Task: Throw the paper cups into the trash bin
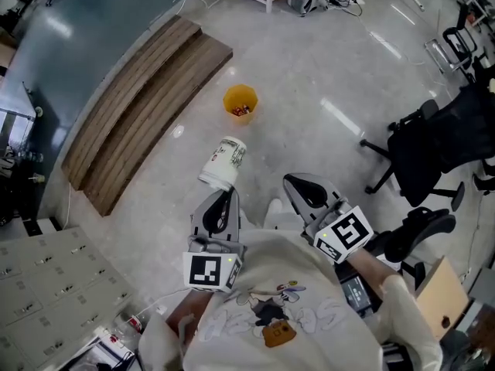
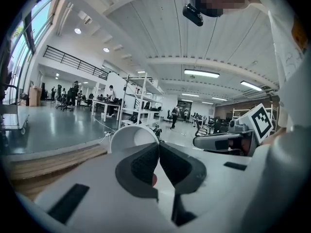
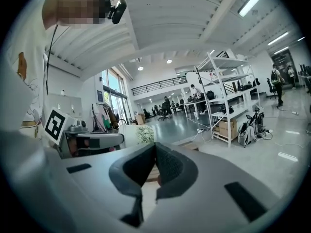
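Note:
A white paper cup [image 1: 223,163] with a green print hangs tilted over the floor, pinched at its rim by my left gripper [image 1: 225,194], which is shut on its wall. The cup's open mouth [image 2: 127,136] shows just behind the left gripper [image 2: 158,147] in the left gripper view. A yellow trash bin [image 1: 240,101] stands on the floor beyond the cup, with something red inside. My right gripper [image 1: 298,184] is beside the left one, shut with nothing in it. In the right gripper view the right gripper [image 3: 154,152] has the cup [image 3: 139,134] off to its left.
A curved wooden platform [image 1: 147,99] lies on the floor to the left of the bin. A black office chair [image 1: 433,145] stands at the right. Grey lockers [image 1: 46,277] are at the lower left, a cardboard sheet [image 1: 445,294] at the lower right.

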`<state>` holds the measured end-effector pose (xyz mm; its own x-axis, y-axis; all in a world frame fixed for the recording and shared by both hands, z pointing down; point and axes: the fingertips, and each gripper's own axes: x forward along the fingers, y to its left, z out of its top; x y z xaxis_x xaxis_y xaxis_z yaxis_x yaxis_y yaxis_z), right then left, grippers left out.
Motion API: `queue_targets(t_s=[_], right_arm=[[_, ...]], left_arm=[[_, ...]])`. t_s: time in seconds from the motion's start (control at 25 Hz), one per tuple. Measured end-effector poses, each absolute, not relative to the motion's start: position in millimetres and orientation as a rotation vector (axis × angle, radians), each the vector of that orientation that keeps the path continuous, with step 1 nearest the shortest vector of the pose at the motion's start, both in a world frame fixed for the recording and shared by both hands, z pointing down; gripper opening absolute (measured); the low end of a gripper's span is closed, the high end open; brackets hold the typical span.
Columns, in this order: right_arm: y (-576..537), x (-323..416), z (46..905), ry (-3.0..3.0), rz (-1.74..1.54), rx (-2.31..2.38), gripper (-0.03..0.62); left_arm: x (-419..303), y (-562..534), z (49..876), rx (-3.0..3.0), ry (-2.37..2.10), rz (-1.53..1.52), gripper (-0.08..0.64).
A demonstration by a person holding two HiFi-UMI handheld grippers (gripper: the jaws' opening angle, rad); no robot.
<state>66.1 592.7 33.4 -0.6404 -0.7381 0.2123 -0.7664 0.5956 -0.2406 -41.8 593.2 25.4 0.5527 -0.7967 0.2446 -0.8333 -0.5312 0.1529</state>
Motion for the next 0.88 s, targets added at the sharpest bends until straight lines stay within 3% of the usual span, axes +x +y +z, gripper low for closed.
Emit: queue_targets(t_s=[0.56,0.88], right_arm=[[523.0,119.8,55.2,-2.743,0.575,1.272,0.006],[397.6,110.6,78.5,-2.688,0.604,1.284,0.006]], left_arm=[[-26.3,536.3,33.7,2.429,-1.513,0.256,0.02],[-38.5,400.0,56.3,2.411,-1.481,0.258,0.02]])
